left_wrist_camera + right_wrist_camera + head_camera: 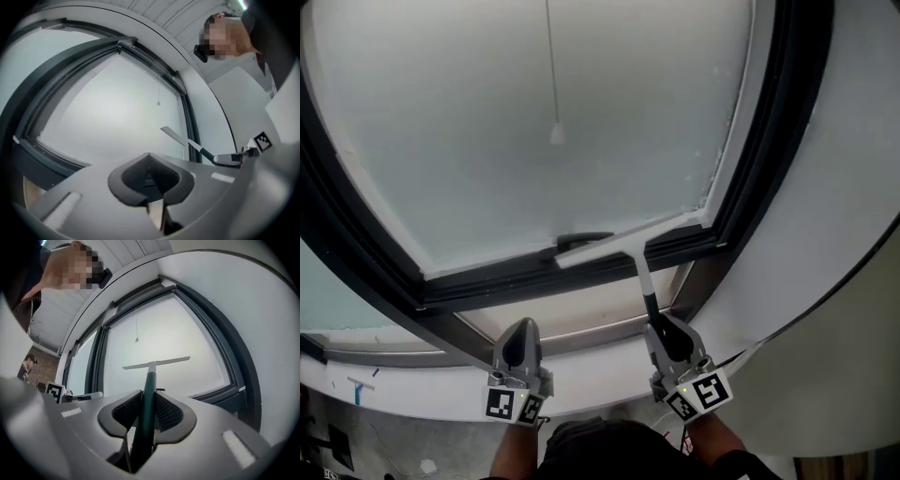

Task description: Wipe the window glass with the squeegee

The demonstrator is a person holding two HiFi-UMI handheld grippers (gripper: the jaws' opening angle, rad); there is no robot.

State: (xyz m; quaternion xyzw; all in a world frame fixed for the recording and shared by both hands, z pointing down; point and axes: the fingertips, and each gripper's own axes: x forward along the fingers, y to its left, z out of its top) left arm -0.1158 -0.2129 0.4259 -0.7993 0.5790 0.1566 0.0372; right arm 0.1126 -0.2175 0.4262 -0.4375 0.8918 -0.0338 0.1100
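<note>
- Right gripper (pixel 147 405) jaws pinch the squeegee (pixel 609 246) handle; left gripper (pixel 151 182) jaws are pressed together, empty.
- Blade sits at the window glass (pixel 534 122) bottom edge, right of centre. That looks like a stroke's end, but no streaks show what's left.
- Pull cord (pixel 551 75) hangs before the glass's upper middle and could snag higher passes.

I see the squeegee (pixel 619 244) against the window glass (pixel 534 112) at its lower right, just above the frame (pixel 562 278). A cord (pixel 552 75) hangs above it. My left gripper (pixel 520 339) sits left of my right gripper (pixel 664 330).
</note>
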